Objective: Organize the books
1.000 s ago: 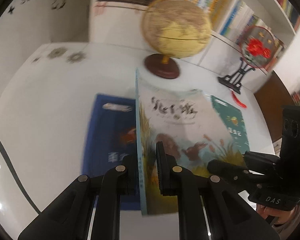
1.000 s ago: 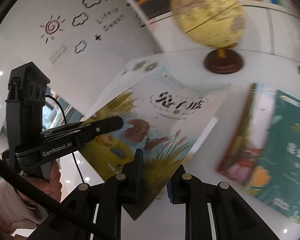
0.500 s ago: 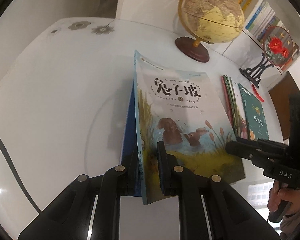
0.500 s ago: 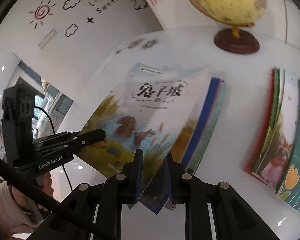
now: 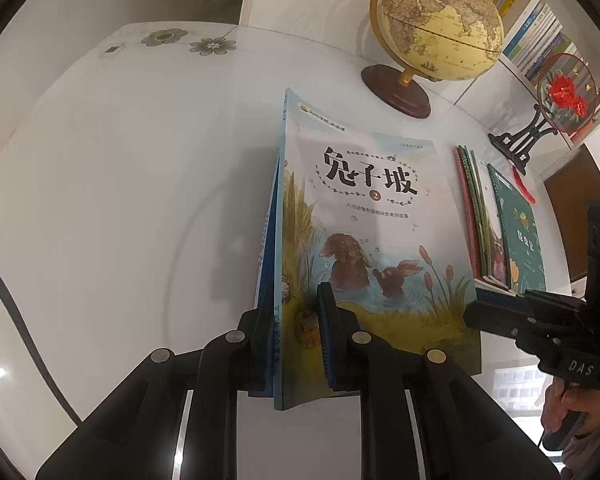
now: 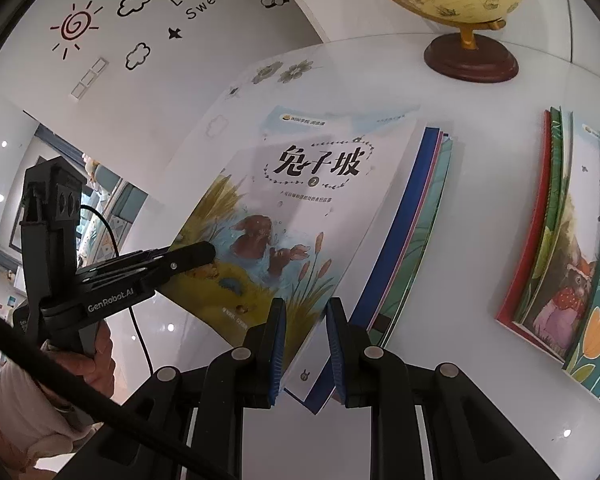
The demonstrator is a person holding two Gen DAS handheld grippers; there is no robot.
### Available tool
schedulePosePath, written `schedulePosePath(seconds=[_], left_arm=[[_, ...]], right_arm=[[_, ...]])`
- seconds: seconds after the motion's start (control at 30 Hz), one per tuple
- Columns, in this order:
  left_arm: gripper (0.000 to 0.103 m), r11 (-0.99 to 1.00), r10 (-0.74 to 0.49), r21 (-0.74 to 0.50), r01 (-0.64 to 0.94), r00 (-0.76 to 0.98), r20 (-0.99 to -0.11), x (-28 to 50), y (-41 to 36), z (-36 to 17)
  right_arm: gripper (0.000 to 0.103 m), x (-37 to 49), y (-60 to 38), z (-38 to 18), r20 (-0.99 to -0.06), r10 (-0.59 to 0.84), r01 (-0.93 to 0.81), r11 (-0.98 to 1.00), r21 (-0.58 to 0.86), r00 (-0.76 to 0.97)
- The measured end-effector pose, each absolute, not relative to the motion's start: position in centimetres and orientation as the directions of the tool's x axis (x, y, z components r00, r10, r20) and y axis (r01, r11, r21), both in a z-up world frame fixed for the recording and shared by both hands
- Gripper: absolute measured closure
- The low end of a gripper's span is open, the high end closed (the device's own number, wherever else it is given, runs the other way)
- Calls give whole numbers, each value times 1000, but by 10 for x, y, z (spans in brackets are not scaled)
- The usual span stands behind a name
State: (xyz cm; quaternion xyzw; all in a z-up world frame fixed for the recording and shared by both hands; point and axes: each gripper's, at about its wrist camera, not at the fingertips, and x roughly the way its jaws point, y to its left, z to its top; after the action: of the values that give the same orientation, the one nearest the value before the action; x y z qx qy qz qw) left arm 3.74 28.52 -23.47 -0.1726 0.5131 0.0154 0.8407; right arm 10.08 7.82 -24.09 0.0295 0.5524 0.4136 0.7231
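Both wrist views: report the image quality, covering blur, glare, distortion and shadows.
Left wrist view: sharp, no motion blur; fisheye bends the white table edge and darkens the corners; the rabbit book casts a soft shadow to its left. Right wrist view: also sharp; ceiling lights glare as small spots on the glossy table, and the straight wall lines bow strongly.

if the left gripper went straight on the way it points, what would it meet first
The left gripper already straddles the rabbit book, so that comes first; beyond it, probably the globe, though depth is unclear.
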Motion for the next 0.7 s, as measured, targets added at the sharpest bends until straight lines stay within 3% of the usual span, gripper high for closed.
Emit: schedulePosePath(seconds=[0.23,0.57,0.63,0.7], left_arm=[[87,941,-153,-271,-201,463,-873,40,282,-237],[71,946,-136,-241,-216,412,-901,47,283,-242],[70,942,-128,-238,-237,402,-907,47,286,-241],[69,943,-89,-198,-267,372,-924,48,289,-241]], right_arm=[[83,100,77,-243,-786,617,-557,669,492,47],[81,100,77,-247,-801,597,-532,689,492,32],[73,102,76,-250,-807,591,-506,702,501,21],[52,103,72,-251,-802,597,-477,711,516,23]])
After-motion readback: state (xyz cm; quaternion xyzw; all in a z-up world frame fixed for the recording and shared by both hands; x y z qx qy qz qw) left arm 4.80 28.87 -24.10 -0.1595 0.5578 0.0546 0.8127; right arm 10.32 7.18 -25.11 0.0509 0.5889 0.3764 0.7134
